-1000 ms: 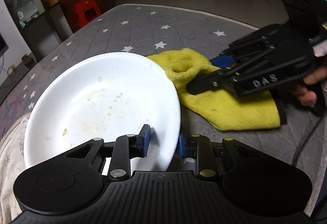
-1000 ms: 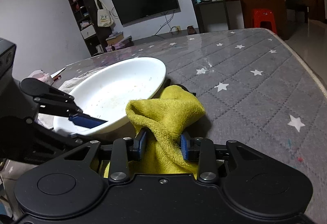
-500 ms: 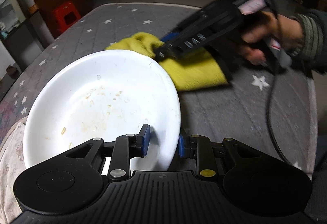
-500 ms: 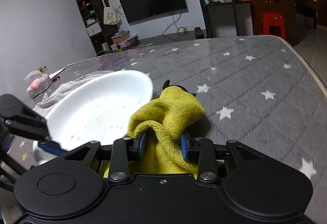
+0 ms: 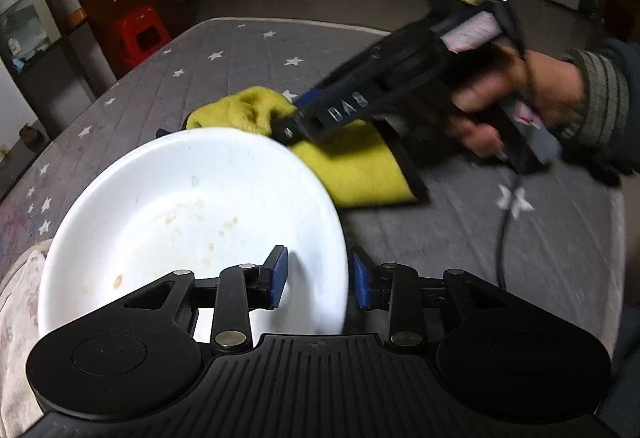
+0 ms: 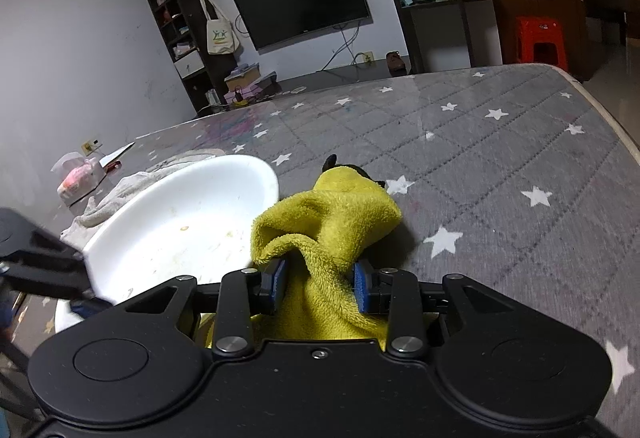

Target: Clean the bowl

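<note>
A white bowl (image 5: 188,222) with dried food specks lies on the grey star-patterned table cover (image 5: 248,62). My left gripper (image 5: 319,278) straddles its near rim. The jaws are opening, with a thin gap showing beside the blue pads (image 5: 279,274). My right gripper (image 6: 318,278) is shut on a bunched yellow cloth (image 6: 328,214), which lies on the table just right of the bowl (image 6: 180,234). In the left wrist view the right gripper (image 5: 286,118) and a hand (image 5: 520,102) come in from the right, and the cloth (image 5: 352,166) touches the bowl's far rim.
A pale rag (image 6: 116,194) lies under and left of the bowl. A pink packet (image 6: 76,178) and a knife (image 6: 116,154) sit at the table's far left. The right gripper's cable (image 5: 502,238) trails over the table. The table's edge (image 6: 608,118) curves at right.
The right gripper has carried the cloth from the table at the right up to the bowl's far rim. The left pads have spread slightly off the rim.
</note>
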`<action>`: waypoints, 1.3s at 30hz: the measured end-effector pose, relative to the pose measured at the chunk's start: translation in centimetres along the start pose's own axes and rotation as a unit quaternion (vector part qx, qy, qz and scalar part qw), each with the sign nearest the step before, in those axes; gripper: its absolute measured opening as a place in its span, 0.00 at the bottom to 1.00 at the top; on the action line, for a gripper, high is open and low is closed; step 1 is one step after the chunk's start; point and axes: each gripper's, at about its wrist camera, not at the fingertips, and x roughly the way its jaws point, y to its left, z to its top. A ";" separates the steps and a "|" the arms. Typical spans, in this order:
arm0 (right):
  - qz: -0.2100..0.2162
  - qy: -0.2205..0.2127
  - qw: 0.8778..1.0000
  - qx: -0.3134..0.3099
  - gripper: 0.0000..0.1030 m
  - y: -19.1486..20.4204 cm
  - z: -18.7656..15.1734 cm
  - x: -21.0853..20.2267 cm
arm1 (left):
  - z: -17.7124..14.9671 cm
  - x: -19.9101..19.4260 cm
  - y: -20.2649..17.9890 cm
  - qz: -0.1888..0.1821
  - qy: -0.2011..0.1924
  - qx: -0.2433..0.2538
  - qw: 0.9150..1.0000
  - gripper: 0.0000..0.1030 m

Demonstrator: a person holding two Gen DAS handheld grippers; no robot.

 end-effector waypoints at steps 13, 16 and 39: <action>-0.006 0.011 0.999 -0.035 0.35 2.5 -2.6 -3.2 | -0.2 0.0 0.1 -0.001 -0.013 0.022 1.000 0.31; 0.001 0.015 0.999 -0.044 0.35 3.3 -3.4 -4.3 | -0.5 -0.5 0.5 -0.026 -0.015 0.021 0.999 0.30; 0.038 0.018 0.998 -0.048 0.35 1.0 -0.4 -1.0 | -3.5 -3.2 0.5 -0.105 -0.008 0.065 0.992 0.29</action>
